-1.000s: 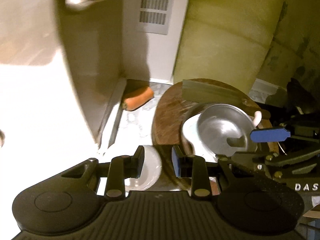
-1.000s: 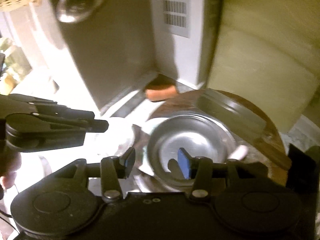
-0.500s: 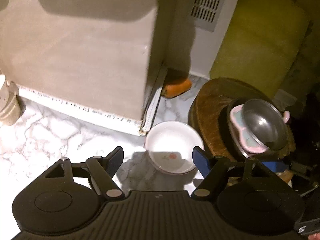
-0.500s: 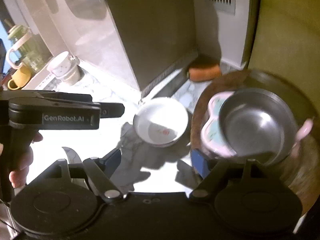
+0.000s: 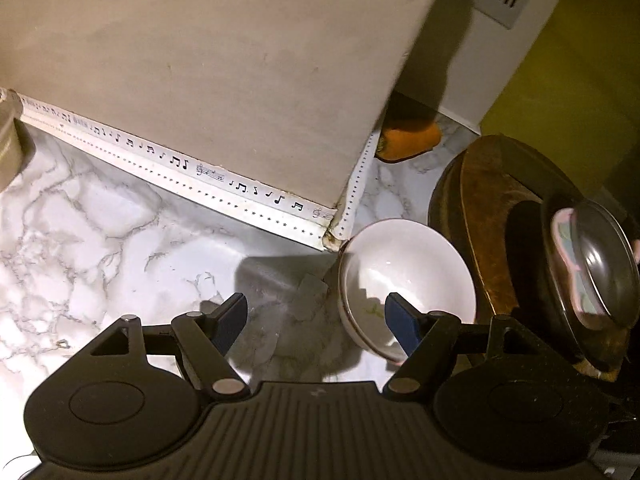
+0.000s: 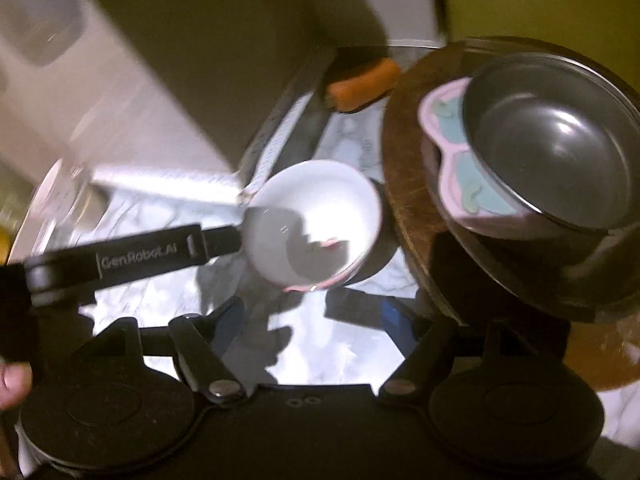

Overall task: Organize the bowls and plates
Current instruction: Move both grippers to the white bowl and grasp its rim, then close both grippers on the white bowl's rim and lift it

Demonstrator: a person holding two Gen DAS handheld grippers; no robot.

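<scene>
White bowl (image 5: pixel 404 276): glazed, stiff, slippery, breakable; take at rim. Left gripper (image 5: pixel 316 320) wide open astride rim, unclamped. Right gripper (image 6: pixel 316 322) closing slightly, empty

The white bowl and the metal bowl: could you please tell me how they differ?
The white bowl is glossy ceramic; the metal bowl is dull grey steel. The white bowl sits on the marble counter; the metal bowl rests on a pink plate atop the wooden board. Both are round, upright and empty.
</scene>
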